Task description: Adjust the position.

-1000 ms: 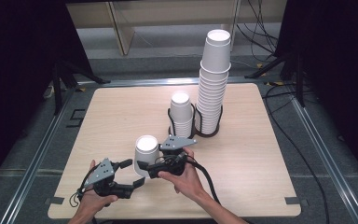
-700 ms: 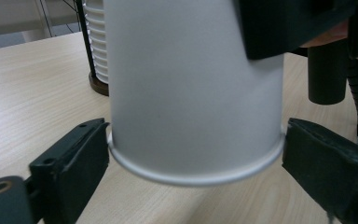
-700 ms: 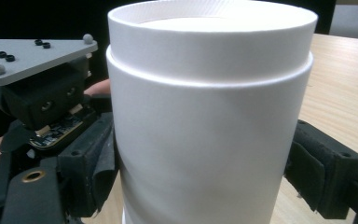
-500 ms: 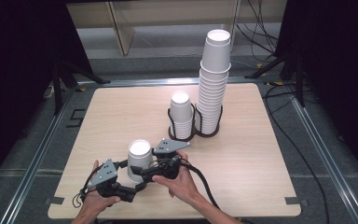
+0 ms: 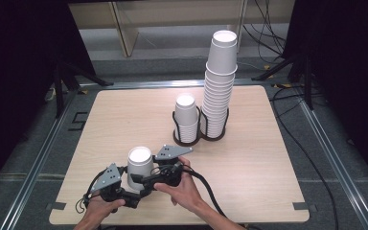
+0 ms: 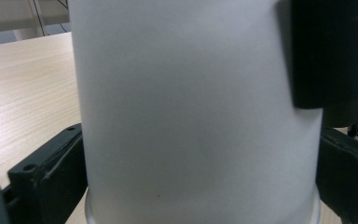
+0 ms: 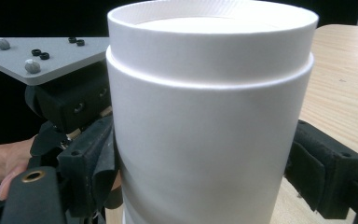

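The right gripper (image 5: 146, 181) is seen near the front edge of the table (image 5: 268, 158), left of the middle, with its jaws closed on the white paper cup (image 5: 139, 167) from the right side. In the right gripper view the dark pads are pressed against both flanks of the cup (image 7: 209, 121), which stands upside down with its recessed base uppermost. The left gripper (image 5: 132, 191) is placed just beside it, toward the front left corner, and its jaws have just been opening; they now stand wide with the cup between them. In the left gripper view the cup wall (image 6: 191, 112) is flanked by the two black jaws, and whether the pads still touch the paper cannot be told. Both grippers are carried by the person's hands, which enter from the front edge; the right hand (image 5: 184, 189) is wrapped around its gripper's body.

The cup's rolled rim is seen low in the left gripper view, close to the wooden surface, though contact with the table cannot be told.

Toward the middle of the table, well apart from the grippers, a short stack of cups (image 5: 187, 120) and a tall stack of cups (image 5: 219, 86) are held side by side in a black wire holder (image 5: 199, 139).
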A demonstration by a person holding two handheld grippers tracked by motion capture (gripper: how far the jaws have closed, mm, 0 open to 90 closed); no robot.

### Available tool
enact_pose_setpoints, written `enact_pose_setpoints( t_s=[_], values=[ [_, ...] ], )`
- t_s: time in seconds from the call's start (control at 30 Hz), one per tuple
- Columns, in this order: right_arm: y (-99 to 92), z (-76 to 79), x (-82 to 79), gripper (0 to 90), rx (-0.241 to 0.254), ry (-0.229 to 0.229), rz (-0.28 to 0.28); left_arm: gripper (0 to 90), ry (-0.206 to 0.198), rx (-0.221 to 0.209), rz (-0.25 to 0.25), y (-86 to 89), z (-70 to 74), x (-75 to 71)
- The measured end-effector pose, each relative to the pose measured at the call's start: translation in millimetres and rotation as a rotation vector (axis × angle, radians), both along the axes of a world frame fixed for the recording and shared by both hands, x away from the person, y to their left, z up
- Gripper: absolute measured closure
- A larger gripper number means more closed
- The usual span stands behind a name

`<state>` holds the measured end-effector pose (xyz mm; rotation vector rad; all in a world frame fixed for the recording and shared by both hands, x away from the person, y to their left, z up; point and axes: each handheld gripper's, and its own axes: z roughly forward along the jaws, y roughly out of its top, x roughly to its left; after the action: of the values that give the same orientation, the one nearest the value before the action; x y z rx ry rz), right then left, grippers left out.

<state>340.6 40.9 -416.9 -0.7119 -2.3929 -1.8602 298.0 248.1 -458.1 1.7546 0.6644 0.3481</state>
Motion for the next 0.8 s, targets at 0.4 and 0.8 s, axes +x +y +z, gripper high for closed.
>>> enact_pose_setpoints(
  t_s=[0.4,0.8],
  values=[
    [-2.5,0.1,3.2,15.9,-0.014,-0.009,0.015,9.4,-0.021,0.023,-0.031,1.6,1.6,-0.9],
    [-11.0,12.3,5.7,15.3,-0.023,0.028,0.059,12.7,-0.045,0.106,-0.06,4.1,3.9,-2.0]
  ],
)
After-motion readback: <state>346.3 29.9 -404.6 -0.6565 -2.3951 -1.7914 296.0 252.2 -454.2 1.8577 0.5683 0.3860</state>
